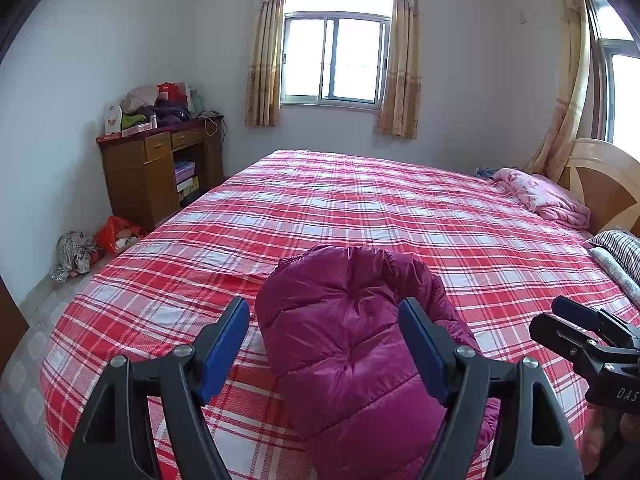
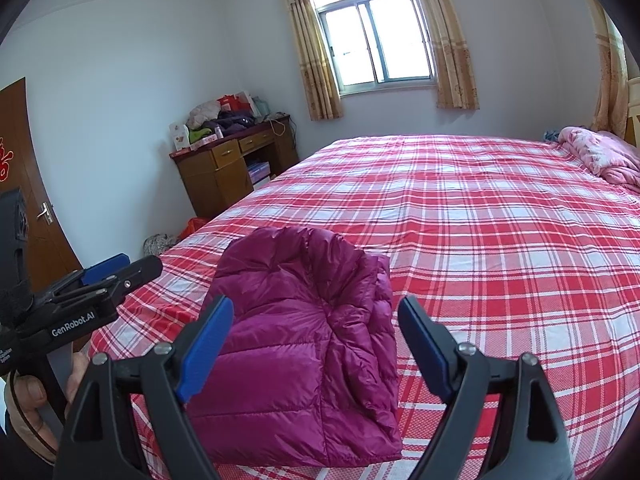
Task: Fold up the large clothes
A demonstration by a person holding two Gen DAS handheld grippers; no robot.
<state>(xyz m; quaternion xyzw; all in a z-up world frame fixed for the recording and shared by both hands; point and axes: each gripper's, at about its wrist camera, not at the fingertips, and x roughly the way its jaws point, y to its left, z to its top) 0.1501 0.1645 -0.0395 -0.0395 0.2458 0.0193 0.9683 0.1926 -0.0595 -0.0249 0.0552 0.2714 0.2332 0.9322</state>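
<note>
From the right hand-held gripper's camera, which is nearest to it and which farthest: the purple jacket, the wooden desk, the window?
1. Purple jacket: folded on the bed, just ahead between the open fingers.
2. Wooden desk: beyond the bed, on the left.
3. Window: on the far wall.

- Left gripper [image 1: 324, 344]: black plastic arms showing, blue pads [image 1: 224, 350] lining the fingers, round silver screws sitting at the pivots.
- Right gripper [image 2: 316, 344]: same black build, blue pads, silver screws.
- White "GenRobot.AI" lettering showing on the left gripper's body.
- Left hand [image 2: 28, 400]: bare skin showing, thumbnail visible.
</note>
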